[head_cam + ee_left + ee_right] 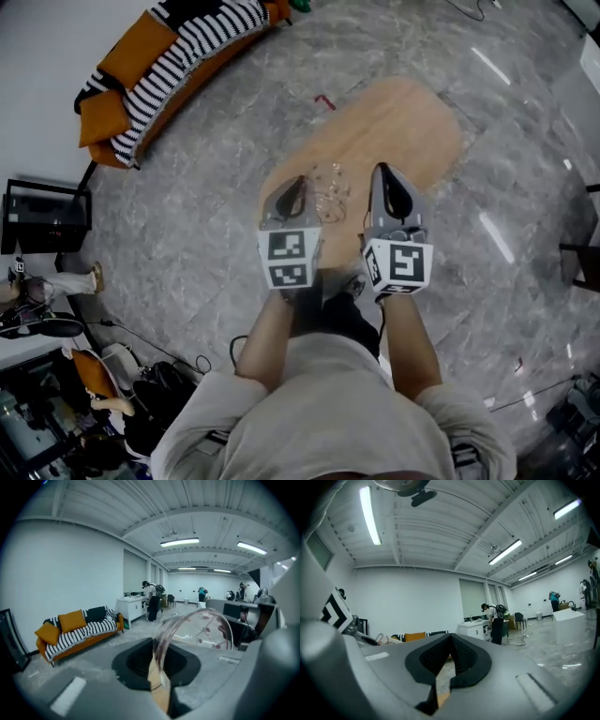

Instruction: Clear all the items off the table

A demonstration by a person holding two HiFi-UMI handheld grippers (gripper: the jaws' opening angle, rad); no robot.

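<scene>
Both forearms reach forward side by side, holding the grippers level over the near end of the wooden table (pixel 412 122). The left gripper (pixel 157 670) has its jaws clenched on the wall of a clear glass (pixel 199 629). The right gripper (pixel 444 660) has its jaws pressed together with nothing between them.

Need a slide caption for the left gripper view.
Left gripper pinching the rim of a clear glass, sofa behind.

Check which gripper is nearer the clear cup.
Left. The left gripper is clamped on the rim of the clear cup. The right gripper sits to the cup's right above the wooden table, jaws together, nothing between them.
</scene>
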